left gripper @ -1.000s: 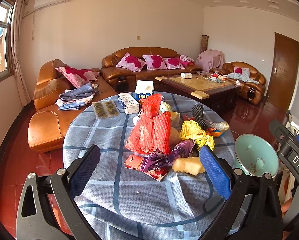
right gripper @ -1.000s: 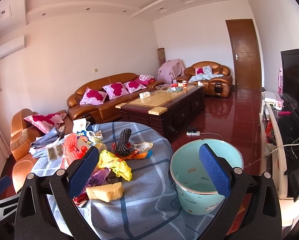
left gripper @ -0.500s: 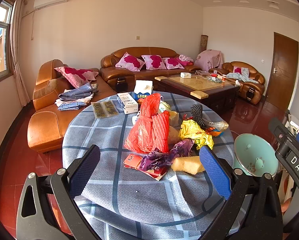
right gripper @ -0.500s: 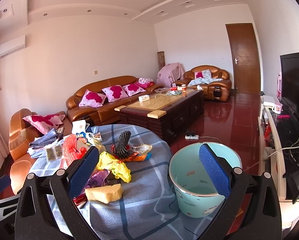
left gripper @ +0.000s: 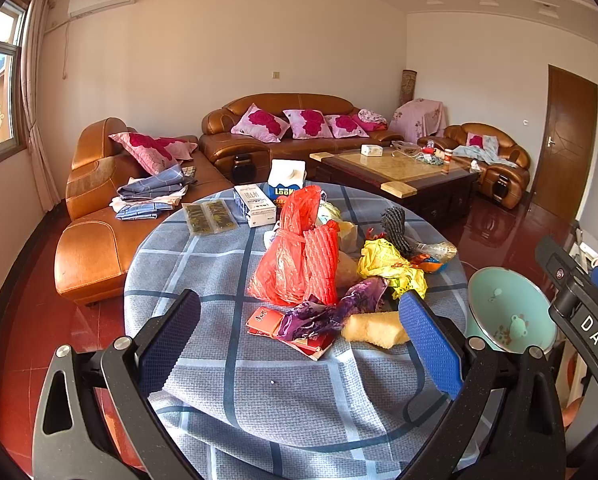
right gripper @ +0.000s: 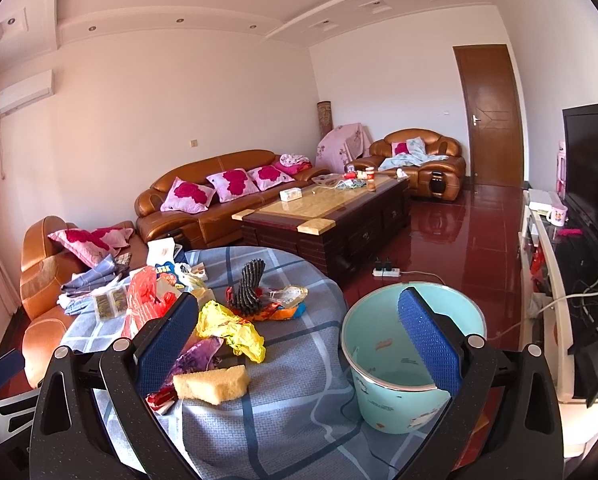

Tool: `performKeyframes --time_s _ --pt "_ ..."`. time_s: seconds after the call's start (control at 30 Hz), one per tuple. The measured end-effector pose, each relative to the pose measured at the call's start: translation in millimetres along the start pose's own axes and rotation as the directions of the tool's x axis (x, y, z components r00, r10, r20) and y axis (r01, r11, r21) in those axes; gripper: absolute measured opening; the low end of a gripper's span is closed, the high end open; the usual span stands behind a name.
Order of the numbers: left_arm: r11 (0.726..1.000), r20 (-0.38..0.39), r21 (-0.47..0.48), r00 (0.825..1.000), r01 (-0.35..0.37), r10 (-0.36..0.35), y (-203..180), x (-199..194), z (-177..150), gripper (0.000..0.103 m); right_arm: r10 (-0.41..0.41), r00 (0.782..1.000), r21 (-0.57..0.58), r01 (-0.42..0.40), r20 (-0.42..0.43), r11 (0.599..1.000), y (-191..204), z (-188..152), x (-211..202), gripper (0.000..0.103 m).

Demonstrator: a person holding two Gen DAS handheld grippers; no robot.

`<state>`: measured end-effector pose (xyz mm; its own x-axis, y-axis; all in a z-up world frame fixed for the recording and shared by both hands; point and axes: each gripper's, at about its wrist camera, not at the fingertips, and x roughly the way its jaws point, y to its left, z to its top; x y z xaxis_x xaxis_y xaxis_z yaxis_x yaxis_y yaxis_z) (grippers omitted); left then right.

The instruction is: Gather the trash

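- My left gripper [left gripper: 299, 344]: fingers spread wide, nothing between them, held above the near edge of the round table [left gripper: 227, 256] with its blue checked cloth
- My right gripper [right gripper: 295, 344]: fingers spread wide, nothing held; its left pad sits in front of the trash pile, its right pad in front of the bin
- Bin [right gripper: 383, 364]: pale green bucket, upright, standing just beside the table's right edge
- Yellow sponge [right gripper: 211, 382]: nearest item on the cloth, touching the purple wrapper [left gripper: 339, 310]
- Red card packet [left gripper: 265, 320]: lies flat, partly under the purple wrapper
- Red plastic bag [left gripper: 295, 256]: centre of the table, standing crumpled
- Yellow wrapper [right gripper: 231, 326]: right of the red bag, beside a dark ridged object [right gripper: 249, 286] that stands upright
- White box [left gripper: 255, 204] and two flat sachets [left gripper: 209, 218]: far side of the table
- Brown leather sofas [left gripper: 283, 136] and a coffee table [right gripper: 327, 216]: well beyond the table
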<state>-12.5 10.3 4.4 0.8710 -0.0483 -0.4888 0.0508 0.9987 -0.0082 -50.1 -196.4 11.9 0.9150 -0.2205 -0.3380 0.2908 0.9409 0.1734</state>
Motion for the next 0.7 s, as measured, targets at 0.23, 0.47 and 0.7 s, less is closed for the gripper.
performKeyframes --time_s 0.23,0.47,0.7 --pt "1.000 0.000 -0.001 1.000 0.000 0.000 1 0 0 0.097 -0.002 1.000 0.001 0.002 0.000 1.000 0 0 0 0.098" --pt "1.000 -0.009 0.001 1.000 -0.002 0.002 0 2 -2 0.097 0.000 1.000 0.001 0.000 -0.007 1.000 0 -3 1 0.098" --pt "1.000 -0.043 0.001 0.999 -0.017 0.017 2 19 -10 0.097 -0.004 0.999 -0.003 0.004 -0.040 1.000 -1 -9 13 0.098"
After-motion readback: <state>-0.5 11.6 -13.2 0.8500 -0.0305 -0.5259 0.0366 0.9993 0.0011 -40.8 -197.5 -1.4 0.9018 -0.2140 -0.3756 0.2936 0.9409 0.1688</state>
